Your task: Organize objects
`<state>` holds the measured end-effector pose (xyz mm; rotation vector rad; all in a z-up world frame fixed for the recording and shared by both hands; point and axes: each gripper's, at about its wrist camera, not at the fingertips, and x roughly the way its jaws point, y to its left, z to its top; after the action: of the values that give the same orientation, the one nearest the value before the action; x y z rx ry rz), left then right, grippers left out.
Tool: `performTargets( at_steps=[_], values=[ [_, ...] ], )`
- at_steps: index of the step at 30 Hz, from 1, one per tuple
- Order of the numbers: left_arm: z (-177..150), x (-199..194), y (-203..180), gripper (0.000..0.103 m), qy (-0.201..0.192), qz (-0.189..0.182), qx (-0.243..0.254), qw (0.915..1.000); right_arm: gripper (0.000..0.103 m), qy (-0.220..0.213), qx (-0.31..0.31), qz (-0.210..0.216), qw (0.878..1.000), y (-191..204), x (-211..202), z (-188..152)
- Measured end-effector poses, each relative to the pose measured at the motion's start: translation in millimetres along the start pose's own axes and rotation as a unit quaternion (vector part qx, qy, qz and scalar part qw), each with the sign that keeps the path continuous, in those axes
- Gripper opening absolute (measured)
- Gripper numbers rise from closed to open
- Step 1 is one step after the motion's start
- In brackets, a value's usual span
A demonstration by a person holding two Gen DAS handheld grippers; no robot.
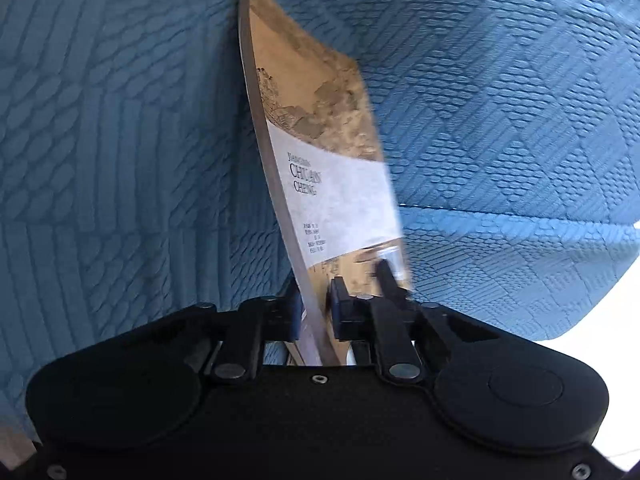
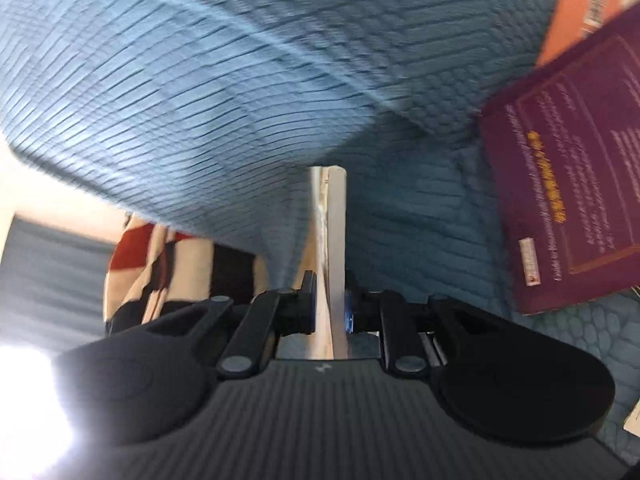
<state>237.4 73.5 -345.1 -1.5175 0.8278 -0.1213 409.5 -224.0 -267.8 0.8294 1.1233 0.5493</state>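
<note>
Both claws, left gripper (image 1: 320, 300) and right gripper (image 2: 330, 304), pinched the tan book (image 1: 320, 140) edge-on, unplaced; maroon book (image 2: 568, 184) and orange book (image 2: 576, 12) lay loose on the blue cover (image 2: 240, 100).

Booklet (image 1: 320, 184) edge-on between left jaws, over quilt (image 1: 120, 120). Two books (image 2: 568, 184) lie on quilt, right of right jaws.

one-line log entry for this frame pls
left gripper: shut on tan book | right gripper: around thin book edge | surface: blue quilt | nearby: maroon book, orange book
</note>
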Motion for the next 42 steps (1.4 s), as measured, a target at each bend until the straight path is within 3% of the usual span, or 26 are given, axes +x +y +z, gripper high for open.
performTargets(
  at_steps=[2, 5, 10, 12, 15, 19, 22, 31, 35, 42],
  values=[
    [1.1, -1.6, -6.5, 0.01, -0.006, 0.004, 0.017, 0.9998, 0.033, 0.004, -0.002, -0.021, 1.0, -1.5, 7.1, -0.4],
    [3.5, -6.9, -10.4, 0.01, -0.012, 0.005, 0.024, 0.9996, 0.048, 0.018, 0.005, -0.021, 1.0, -4.2, 18.0, 0.4],
    [9.8, -18.5, -15.5, 0.01, -0.016, 0.007, 0.035, 0.9992, 0.052, 0.012, 0.008, -0.027, 1.0, -9.0, 25.9, 2.9],
    [12.4, -22.0, -16.0, 0.009, -0.018, 0.009, 0.032, 0.9993, 0.052, 0.006, 0.031, -0.011, 0.999, -16.6, 26.2, 4.4],
    [14.3, -27.1, -18.3, 0.01, -0.025, 0.022, 0.046, 0.9984, 0.049, 0.008, 0.056, 0.016, 0.998, -25.5, 29.7, 7.4],
    [16.3, -33.4, -19.8, 0.01, -0.032, 0.04, 0.066, 0.9965, 0.024, 0.003, -0.014, -0.003, 1.0, -7.4, 29.6, 3.9],
    [16.8, -37.4, -20.0, 0.01, -0.034, 0.047, 0.069, 0.9959, 0.017, -0.002, -0.026, 0.012, 1.0, -3.1, 22.0, -2.3],
    [13.3, -67.7, -40.9, 0.012, -0.032, 0.051, 0.129, 0.9899, 0.014, -0.027, -0.163, -0.011, 0.986, 49.5, -16.9, -47.2],
    [11.3, -78.7, -42.9, 0.012, -0.013, 0.028, 0.101, 0.9944, 0.014, -0.041, -0.155, -0.004, 0.987, 54.6, -39.5, -58.7],
    [-9.9, -91.6, -72.2, 0.013, 0.003, 0.012, 0.134, 0.9909, 0.015, -0.078, -0.154, -0.001, 0.985, 68.4, -80.8, -67.1]
  ],
)
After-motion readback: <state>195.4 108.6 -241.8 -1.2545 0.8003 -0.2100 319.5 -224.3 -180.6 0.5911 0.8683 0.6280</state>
